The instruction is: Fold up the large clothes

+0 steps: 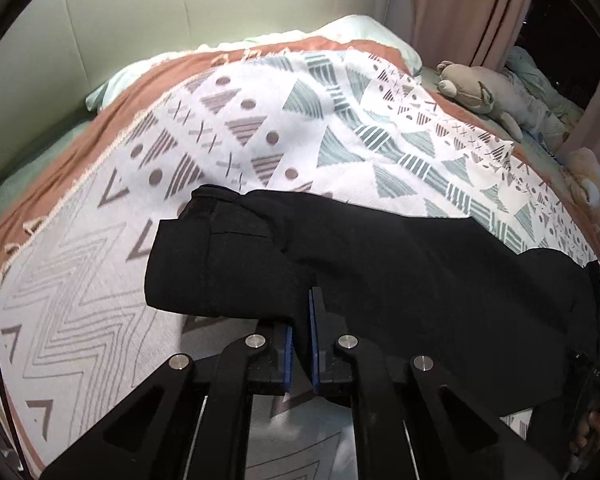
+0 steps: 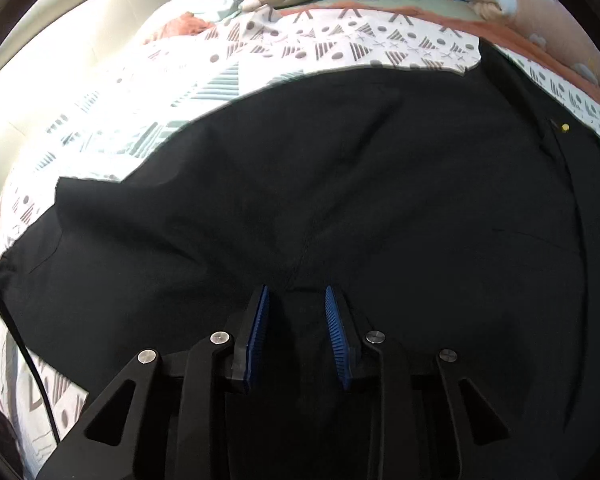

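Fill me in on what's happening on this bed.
A person with a gripper in each hand is folding a black garment spread on a patterned blanket. The left gripper is pinched shut on the garment's near edge. The right gripper sits on the cloth with its jaws partly apart, fabric between them; a grip isn't clear. A plush toy lies at the far side.

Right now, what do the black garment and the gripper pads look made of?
Black garment: matte woven cloth, probably a cotton or synthetic blend; soft creases, stitched seams. Gripper pads: blue, ribbed, apparently rubber or soft plastic; ridged faces show.
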`<state>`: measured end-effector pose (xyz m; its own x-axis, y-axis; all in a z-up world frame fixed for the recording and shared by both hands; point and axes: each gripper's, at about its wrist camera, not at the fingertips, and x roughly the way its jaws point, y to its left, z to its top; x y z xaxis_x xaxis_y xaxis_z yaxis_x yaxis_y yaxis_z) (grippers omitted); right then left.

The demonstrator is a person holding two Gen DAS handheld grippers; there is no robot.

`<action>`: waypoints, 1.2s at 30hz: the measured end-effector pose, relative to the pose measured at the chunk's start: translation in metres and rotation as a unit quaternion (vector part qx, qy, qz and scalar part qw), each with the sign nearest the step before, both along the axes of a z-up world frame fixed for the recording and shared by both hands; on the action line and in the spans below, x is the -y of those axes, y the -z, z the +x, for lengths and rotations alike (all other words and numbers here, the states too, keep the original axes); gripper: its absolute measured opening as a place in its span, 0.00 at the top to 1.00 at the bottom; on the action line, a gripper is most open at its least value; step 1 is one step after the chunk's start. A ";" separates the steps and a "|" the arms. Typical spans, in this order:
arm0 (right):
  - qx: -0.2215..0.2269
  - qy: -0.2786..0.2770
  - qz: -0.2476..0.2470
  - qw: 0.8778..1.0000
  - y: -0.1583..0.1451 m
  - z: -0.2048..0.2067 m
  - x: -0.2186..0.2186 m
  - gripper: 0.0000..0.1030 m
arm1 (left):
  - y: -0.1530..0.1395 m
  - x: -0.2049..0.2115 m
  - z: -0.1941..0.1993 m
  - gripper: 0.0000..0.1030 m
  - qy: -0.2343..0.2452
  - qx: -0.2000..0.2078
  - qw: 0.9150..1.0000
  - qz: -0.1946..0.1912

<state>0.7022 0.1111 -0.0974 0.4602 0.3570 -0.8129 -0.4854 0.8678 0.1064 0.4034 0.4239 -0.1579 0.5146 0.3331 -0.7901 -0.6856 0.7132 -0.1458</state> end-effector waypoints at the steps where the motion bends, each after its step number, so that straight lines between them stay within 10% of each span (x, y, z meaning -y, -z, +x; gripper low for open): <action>1: -0.007 0.002 0.004 1.000 -0.002 0.001 0.001 0.74 | -0.011 0.005 0.002 0.92 0.007 0.006 1.000 0.012; 8: -0.030 0.028 0.086 0.995 -0.043 -0.025 0.061 0.72 | -0.100 0.042 0.021 0.93 0.045 0.056 0.995 0.070; 12: -0.005 0.053 0.114 0.992 -0.068 -0.065 0.115 0.34 | -0.152 0.079 0.035 0.93 0.080 0.085 0.988 0.104; 26: 0.031 0.179 0.180 0.967 -0.094 -0.141 0.283 0.33 | -0.284 0.265 0.078 0.93 0.217 0.141 0.947 0.190; 36: 0.024 0.214 0.250 0.944 -0.062 -0.157 0.370 0.33 | -0.300 0.382 0.120 0.93 0.297 0.139 0.923 0.199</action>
